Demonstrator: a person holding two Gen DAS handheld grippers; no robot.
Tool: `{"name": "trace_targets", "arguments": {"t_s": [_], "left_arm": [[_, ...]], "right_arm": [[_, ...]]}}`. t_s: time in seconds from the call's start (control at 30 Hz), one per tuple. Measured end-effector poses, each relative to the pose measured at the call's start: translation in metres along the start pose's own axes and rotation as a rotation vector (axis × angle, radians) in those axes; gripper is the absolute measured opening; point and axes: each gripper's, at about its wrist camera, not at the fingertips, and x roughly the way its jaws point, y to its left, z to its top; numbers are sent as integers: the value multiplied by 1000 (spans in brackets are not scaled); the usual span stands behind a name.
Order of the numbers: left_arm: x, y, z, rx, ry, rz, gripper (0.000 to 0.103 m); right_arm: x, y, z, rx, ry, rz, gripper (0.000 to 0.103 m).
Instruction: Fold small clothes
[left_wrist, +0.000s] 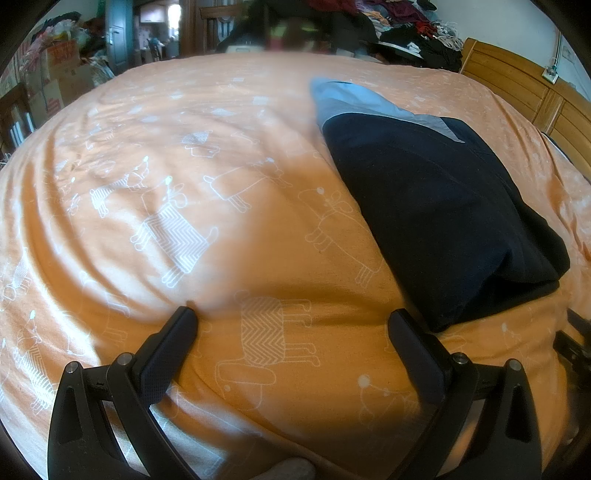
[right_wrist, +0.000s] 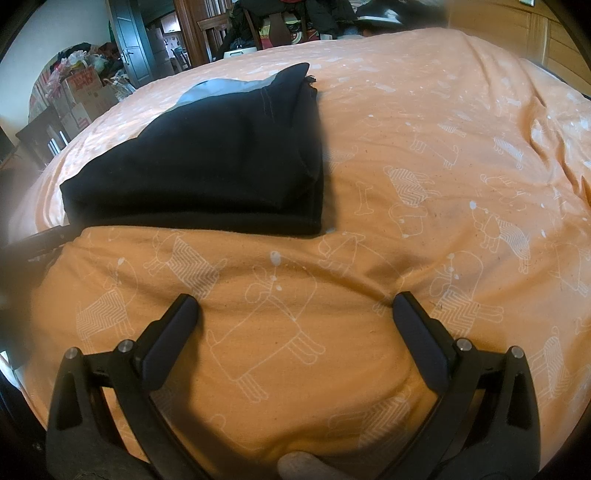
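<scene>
A dark navy garment (left_wrist: 436, 206) with a light blue-grey part (left_wrist: 354, 101) lies folded flat on the orange bedspread (left_wrist: 184, 147). In the left wrist view it sits to the right, its near corner just past the right fingertip. My left gripper (left_wrist: 291, 325) is open, nothing between its fingers, over bare bedspread. In the right wrist view the same navy garment (right_wrist: 207, 166) lies ahead and to the left, apart from my right gripper (right_wrist: 295, 310), which is open and holds nothing.
The orange bedspread (right_wrist: 443, 184) has white dog outlines and soft wrinkles. A wooden headboard (left_wrist: 517, 85) stands at the right. A heap of dark clothes (left_wrist: 406, 33) lies past the far edge. Boxes and bags (right_wrist: 81, 92) are stacked by a door at the far left.
</scene>
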Motion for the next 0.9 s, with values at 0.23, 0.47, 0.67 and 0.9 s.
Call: {"name": "trace_targets", "arguments": {"t_s": [0.23,0.47,0.67,0.9], "left_arm": [[0,0,0,0,0,1,103],[0,0,0,0,0,0,103],[0,0,0,0,0,1,103],[0,0,0,0,0,0,103]], "right_arm": [[1,0,0,-1,0,-1,103],[1,0,0,-2,0,-1,103],[1,-1,0,-3,1,-1,103],[2,-2,0,-4,1,-1,103]]}}
